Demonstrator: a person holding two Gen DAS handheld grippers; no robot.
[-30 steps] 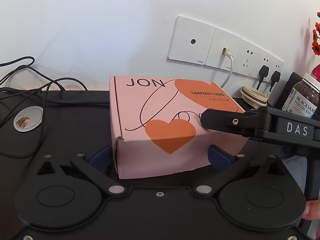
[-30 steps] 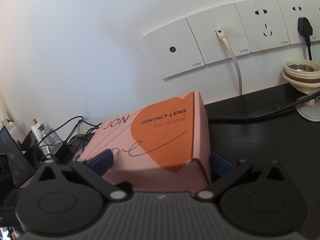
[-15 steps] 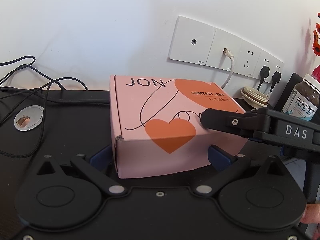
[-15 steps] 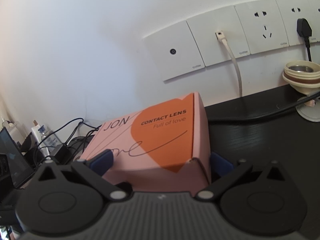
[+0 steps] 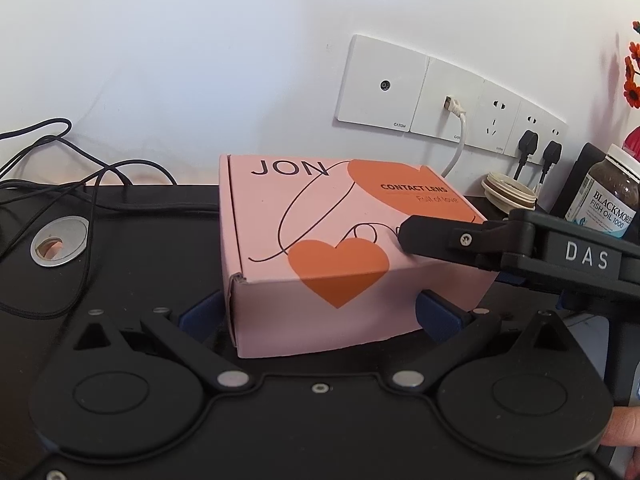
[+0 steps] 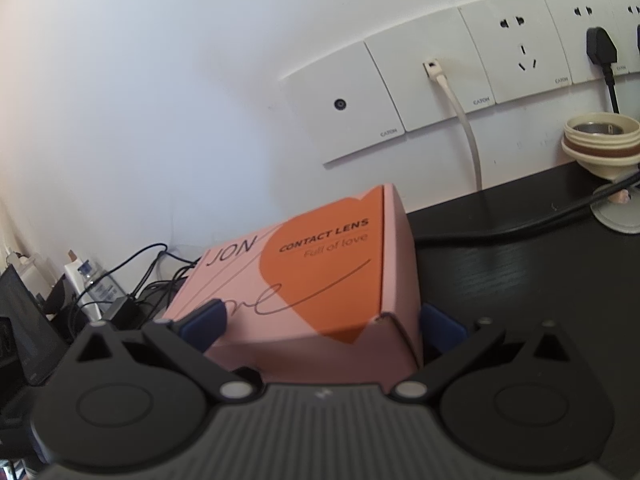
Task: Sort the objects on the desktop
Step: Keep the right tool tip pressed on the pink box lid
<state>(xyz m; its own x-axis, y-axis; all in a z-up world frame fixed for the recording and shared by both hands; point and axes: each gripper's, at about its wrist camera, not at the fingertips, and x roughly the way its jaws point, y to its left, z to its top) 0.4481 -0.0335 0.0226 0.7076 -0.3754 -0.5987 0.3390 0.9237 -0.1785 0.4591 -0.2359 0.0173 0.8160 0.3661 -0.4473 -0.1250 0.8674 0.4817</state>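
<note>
A pink cardboard box [image 5: 320, 208] with orange hearts and "CONTACT LENS" print sits on the black desk [image 5: 140, 248] near the wall. My left gripper [image 5: 318, 312] has its blue fingertips [image 5: 200, 312] against the box's front corners, one on each side. The right gripper [image 6: 320, 320] holds the same box [image 6: 320, 264] from its right end, and its black "DAS" arm [image 5: 500, 248] lies across the box's top right. Both sets of jaws stand wide, filled by the box.
A fish oil bottle [image 5: 612, 196] and a cream cup [image 5: 508, 192] stand at the right by the wall sockets [image 5: 440, 96]. Black cables [image 5: 80, 184] and a metal desk grommet [image 5: 60, 240] lie to the left. A person's fingertip [image 5: 624, 424] shows at the lower right.
Almost nothing differs. The right wrist view has shifted very slightly; the box and both grippers keep their places.
</note>
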